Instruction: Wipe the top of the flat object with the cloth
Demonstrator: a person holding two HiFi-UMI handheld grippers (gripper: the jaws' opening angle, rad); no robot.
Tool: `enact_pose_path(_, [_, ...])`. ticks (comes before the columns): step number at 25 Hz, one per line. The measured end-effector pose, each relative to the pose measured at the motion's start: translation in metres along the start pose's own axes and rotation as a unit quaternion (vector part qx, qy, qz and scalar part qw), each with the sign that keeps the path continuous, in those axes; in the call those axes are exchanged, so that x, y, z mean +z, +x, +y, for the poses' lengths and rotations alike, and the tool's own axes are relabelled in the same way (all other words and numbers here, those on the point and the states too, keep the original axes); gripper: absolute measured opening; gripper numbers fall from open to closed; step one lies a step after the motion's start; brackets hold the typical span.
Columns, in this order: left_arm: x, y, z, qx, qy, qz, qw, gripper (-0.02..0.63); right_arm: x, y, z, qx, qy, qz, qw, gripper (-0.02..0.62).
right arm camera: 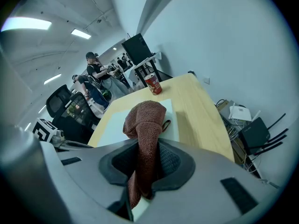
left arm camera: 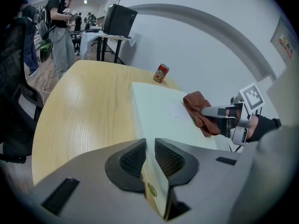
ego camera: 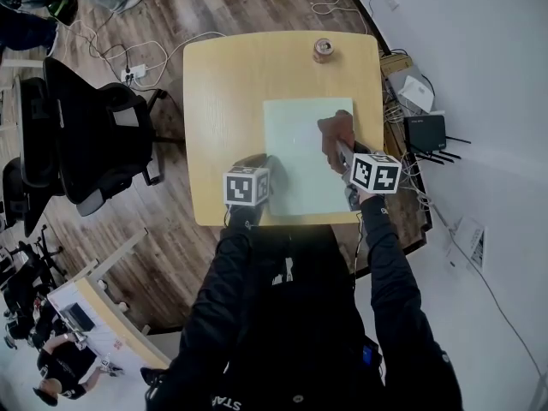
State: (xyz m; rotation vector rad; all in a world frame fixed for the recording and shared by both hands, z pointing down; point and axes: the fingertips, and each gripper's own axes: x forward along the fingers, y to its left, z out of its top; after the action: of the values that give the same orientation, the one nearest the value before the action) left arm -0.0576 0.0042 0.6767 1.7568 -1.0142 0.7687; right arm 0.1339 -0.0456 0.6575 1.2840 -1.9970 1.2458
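A pale green flat board lies on the wooden table. My left gripper is shut on the board's near left edge; in the left gripper view the thin edge stands between the pads. My right gripper is shut on a brown cloth that rests on the board's right part. In the right gripper view the cloth bulges out from between the jaws, over the board. From the left gripper view, the cloth and the right gripper lie across the board.
A red drink can stands near the table's far edge. A black office chair is left of the table. Boxes, a black router and cables lie on the floor to the right. People stand in the background.
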Motion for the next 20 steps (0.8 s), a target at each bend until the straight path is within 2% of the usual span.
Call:
enact_pose_path(6, [0.001, -0.001, 0.000, -0.001, 0.002, 0.003, 1.0000, 0.081, 0.000, -0.018, -0.028, -0.027, 0.009, -0.007, 1.000, 0.097])
enact_pose_path(9, [-0.001, -0.002, -0.001, -0.006, -0.002, 0.002, 1.0000, 0.081, 0.003, -0.026, -0.028, -0.028, 0.004, -0.012, 1.000, 0.097])
enact_pose_path(15, [0.001, -0.003, 0.000, -0.014, -0.004, 0.003, 0.9999, 0.081, 0.027, -0.042, 0.026, 0.027, 0.004, -0.055, 0.998, 0.097])
enact_pose_path(20, [-0.001, -0.002, -0.001, -0.027, -0.009, 0.005, 0.9996, 0.081, 0.016, -0.027, 0.095, 0.092, -0.005, -0.040, 0.995, 0.097])
